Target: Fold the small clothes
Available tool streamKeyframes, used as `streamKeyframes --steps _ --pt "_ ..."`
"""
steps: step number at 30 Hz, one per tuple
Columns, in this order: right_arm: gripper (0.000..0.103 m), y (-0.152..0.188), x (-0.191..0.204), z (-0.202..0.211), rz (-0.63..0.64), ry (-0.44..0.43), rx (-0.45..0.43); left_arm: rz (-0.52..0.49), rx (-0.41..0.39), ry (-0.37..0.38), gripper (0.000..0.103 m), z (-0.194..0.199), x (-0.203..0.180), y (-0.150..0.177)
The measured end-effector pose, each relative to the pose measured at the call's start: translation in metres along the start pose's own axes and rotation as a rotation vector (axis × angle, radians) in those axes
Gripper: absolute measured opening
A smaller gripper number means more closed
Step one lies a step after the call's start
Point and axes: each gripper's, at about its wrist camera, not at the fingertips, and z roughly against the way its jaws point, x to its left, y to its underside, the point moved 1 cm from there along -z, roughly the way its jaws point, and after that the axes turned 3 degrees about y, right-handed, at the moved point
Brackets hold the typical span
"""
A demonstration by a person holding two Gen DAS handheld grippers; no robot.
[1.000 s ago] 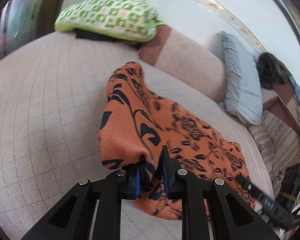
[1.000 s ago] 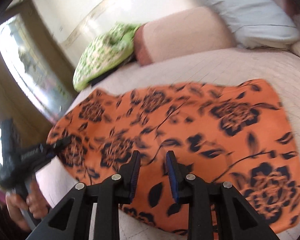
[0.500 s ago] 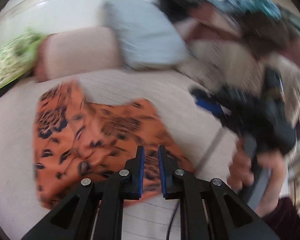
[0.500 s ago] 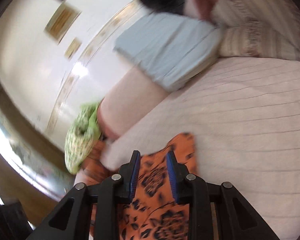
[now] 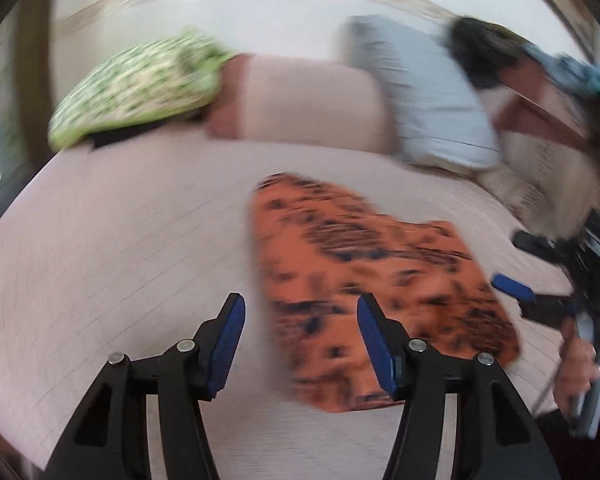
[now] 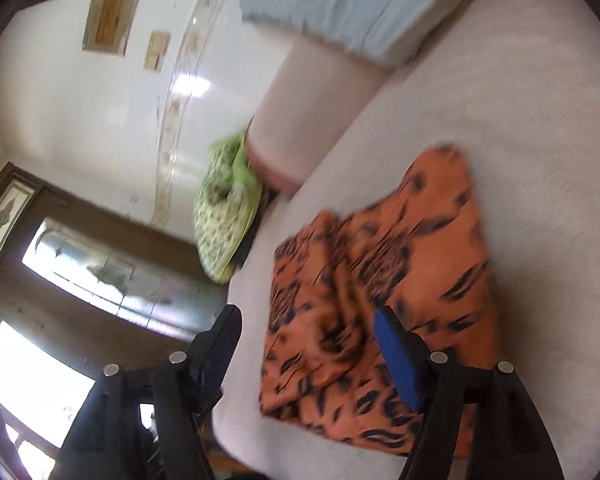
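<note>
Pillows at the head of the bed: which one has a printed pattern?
The green-and-white patterned pillow, leftmost in the left wrist view. The plain pink bolster pillow beside it and the plain pale blue pillow further right carry no print.

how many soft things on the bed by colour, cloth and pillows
orange cloth: 1
green pillow: 1
pink bolster: 1
blue pillow: 1
total: 4
</note>
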Motion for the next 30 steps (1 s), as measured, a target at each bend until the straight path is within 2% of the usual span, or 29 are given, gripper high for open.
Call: streamKeyframes --steps 3,6,9,10,11,12,13,14,18,21,24,26,28,30 --pt "0.072 0.007 0.012 -0.039 0.065 0.090 0.044 0.031 0.031 -0.006 0.059 -0.009 0.018 0.010" --pt "0.072 0.008 0.014 -0.065 0.078 0.126 0.058 0.010 0.046 0.003 0.059 -0.021 0.020 0.017" --pt "0.070 0.012 0.016 -0.086 0.085 0.143 0.080 -0.010 0.073 0.047 0.059 -0.029 0.014 0.027" --pt "0.064 0.012 0.017 -0.090 0.099 0.165 0.085 -0.021 0.077 0.056 0.059 -0.031 0.014 0.028" --pt "0.045 0.016 0.020 -0.096 0.133 0.207 0.092 -0.034 0.082 0.057 0.059 -0.035 0.013 0.030" --pt "0.034 0.018 0.024 -0.098 0.169 0.246 0.091 -0.046 0.090 0.047 0.059 -0.038 0.012 0.032" --pt "0.017 0.022 0.030 -0.101 0.218 0.275 0.088 -0.044 0.095 0.045 0.059 -0.039 0.013 0.032" --pt "0.013 0.024 0.035 -0.097 0.241 0.275 0.080 -0.034 0.094 0.055 0.059 -0.039 0.014 0.032" --pt "0.010 0.037 0.068 -0.063 0.362 0.229 -0.023 -0.009 0.068 0.049 0.059 -0.037 0.021 0.029" --pt "0.009 0.046 0.076 -0.023 0.384 0.223 -0.100 -0.007 0.038 0.095 0.059 -0.034 0.015 0.027" --pt "0.009 0.043 0.065 0.018 0.348 0.274 -0.175 -0.073 0.056 0.097 0.060 -0.039 0.000 0.031" --pt "0.009 0.040 0.049 0.038 0.305 0.347 -0.200 -0.102 0.088 0.115 0.060 -0.043 -0.009 0.036" --pt "0.009 0.042 0.028 0.048 0.272 0.442 -0.193 -0.147 0.111 0.131 0.060 -0.048 -0.020 0.039" --pt "0.014 0.043 0.002 0.041 0.194 0.496 -0.072 -0.179 0.103 0.131 0.060 -0.047 -0.028 0.039"
